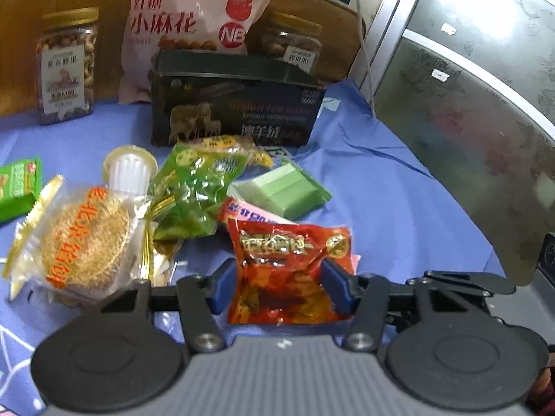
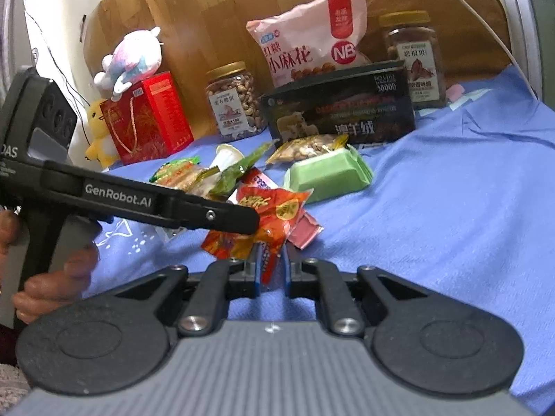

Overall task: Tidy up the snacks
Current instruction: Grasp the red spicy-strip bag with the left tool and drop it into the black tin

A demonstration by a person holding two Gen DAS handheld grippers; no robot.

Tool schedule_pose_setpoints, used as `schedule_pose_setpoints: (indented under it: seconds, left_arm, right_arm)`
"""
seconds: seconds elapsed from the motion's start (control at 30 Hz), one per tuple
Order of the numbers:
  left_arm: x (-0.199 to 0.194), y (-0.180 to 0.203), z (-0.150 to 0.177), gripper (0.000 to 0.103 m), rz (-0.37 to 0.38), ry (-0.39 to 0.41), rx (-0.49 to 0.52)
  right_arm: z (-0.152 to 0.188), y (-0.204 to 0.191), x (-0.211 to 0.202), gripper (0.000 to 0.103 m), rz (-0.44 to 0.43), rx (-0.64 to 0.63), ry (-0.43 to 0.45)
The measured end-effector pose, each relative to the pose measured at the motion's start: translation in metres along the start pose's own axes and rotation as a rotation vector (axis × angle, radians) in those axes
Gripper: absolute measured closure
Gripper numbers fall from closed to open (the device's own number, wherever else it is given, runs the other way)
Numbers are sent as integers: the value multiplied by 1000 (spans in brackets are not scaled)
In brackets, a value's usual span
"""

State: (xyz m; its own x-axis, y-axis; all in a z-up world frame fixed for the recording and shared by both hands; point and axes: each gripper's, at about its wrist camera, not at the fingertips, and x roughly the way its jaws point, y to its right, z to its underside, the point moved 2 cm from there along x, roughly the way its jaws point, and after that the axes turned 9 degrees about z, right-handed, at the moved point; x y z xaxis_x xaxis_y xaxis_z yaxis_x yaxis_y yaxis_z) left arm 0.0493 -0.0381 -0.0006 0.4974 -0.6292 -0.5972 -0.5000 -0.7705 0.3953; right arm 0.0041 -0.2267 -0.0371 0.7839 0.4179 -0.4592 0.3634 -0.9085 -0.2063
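A red snack packet (image 1: 291, 270) lies on the blue cloth between the fingers of my left gripper (image 1: 282, 286), whose blue pads touch both its sides. My right gripper (image 2: 270, 270) is shut on the end of a pink-and-blue packet (image 2: 269, 260) that runs under the red packet (image 2: 263, 215). The left gripper's black arm (image 2: 156, 204) crosses the right wrist view. A pile of small snacks lies behind: a green packet (image 1: 194, 190), a round golden pastry (image 1: 83, 242), a jelly cup (image 1: 130, 170), a green wafer pack (image 1: 284, 190).
A dark tin box (image 1: 236, 104), a pink twist-snack bag (image 1: 194, 27) and two nut jars (image 1: 66, 66) (image 2: 412, 59) stand at the back. A red gift box (image 2: 149, 118) with plush toys is at far left. A grey cabinet (image 1: 468, 104) is at right.
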Motion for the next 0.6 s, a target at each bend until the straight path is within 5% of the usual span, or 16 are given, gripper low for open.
schedule_pose_setpoints:
  seconds: [0.3,0.6]
  left_arm:
    - [-17,15,-50,51,-5,84,68]
    - [30,3,-145,50,-99,149,115]
  right_arm:
    - [-49,10,-6,89,-59,19,113]
    - [-128,44,53,89,6,29,193]
